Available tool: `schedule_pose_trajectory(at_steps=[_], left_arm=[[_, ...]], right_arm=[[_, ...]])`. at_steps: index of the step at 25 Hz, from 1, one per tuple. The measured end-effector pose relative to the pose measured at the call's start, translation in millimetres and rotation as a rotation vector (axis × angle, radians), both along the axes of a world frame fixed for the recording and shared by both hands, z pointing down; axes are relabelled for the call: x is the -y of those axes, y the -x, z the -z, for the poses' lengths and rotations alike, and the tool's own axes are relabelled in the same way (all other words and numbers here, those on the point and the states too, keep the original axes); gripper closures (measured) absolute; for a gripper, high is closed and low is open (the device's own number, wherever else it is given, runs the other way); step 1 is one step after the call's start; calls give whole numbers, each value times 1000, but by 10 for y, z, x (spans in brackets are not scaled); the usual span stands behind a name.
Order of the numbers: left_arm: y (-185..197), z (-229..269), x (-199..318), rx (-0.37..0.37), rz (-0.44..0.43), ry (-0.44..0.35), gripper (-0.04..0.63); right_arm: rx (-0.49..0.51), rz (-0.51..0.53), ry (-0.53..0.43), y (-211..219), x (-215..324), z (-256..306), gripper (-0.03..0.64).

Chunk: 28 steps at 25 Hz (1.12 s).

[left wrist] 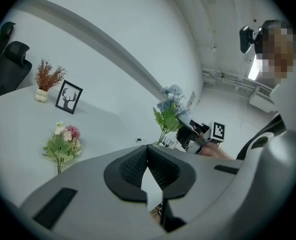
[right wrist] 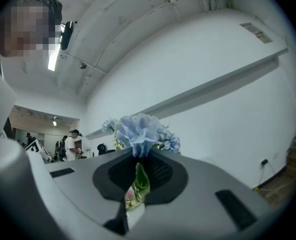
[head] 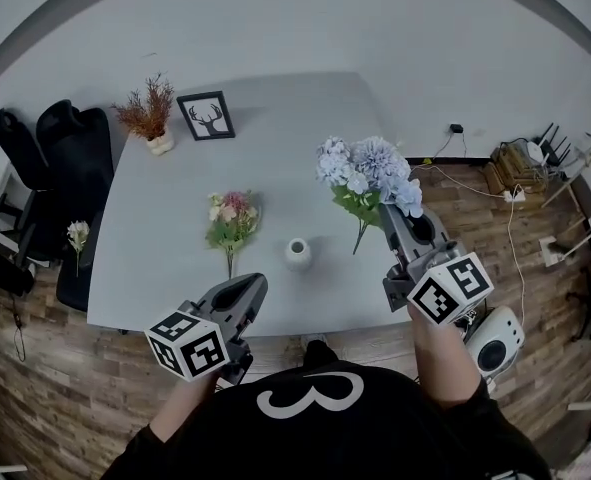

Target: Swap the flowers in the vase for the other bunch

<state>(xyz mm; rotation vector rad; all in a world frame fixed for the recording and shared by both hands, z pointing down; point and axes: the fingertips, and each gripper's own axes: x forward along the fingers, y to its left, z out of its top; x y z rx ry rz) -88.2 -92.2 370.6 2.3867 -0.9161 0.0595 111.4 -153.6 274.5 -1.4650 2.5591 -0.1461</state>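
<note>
1. Vase first, in the head view: we see it small, white, upright and empty on the grey table, near the front edge and between our two grippers. The right gripper hangs to its right with the blue bunch in its jaws. The heads are up and the stem ends point down toward the table just right of the vase. The pink bunch lies flat to the vase's left, its long axis running away from us and its stems toward the front edge. The left gripper sits by that edge, just short of those stems, so we judge it the nearer hand for the pink bunch.
2. In the left gripper view, the left gripper has its pads pressed together with nothing between them. The pink bunch lies ahead and to the left of the jaws. The blue bunch stands up in the right gripper, ahead and to the right. We cannot make out the vase here.
3. In the right gripper view, the right gripper is pinched almost closed on a green stem of the blue bunch, whose heads rise just above the jaws. The vase is out of sight. We cannot tell whether the blue bunch is leaving or arriving. If the pink one goes in, our left jaws must open first.
</note>
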Motion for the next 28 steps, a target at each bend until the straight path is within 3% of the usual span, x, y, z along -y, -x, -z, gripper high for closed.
schedule_pose_trajectory(at_steps=[13,28], left_arm=[[-214,-217,102,-6,-31,58,584],[-56,-388,500,-11,5,103,584]], right_arm=[[-50,-82,194,-338,219,-718,589],[-75,-105,369,-374,911,-1480,589]])
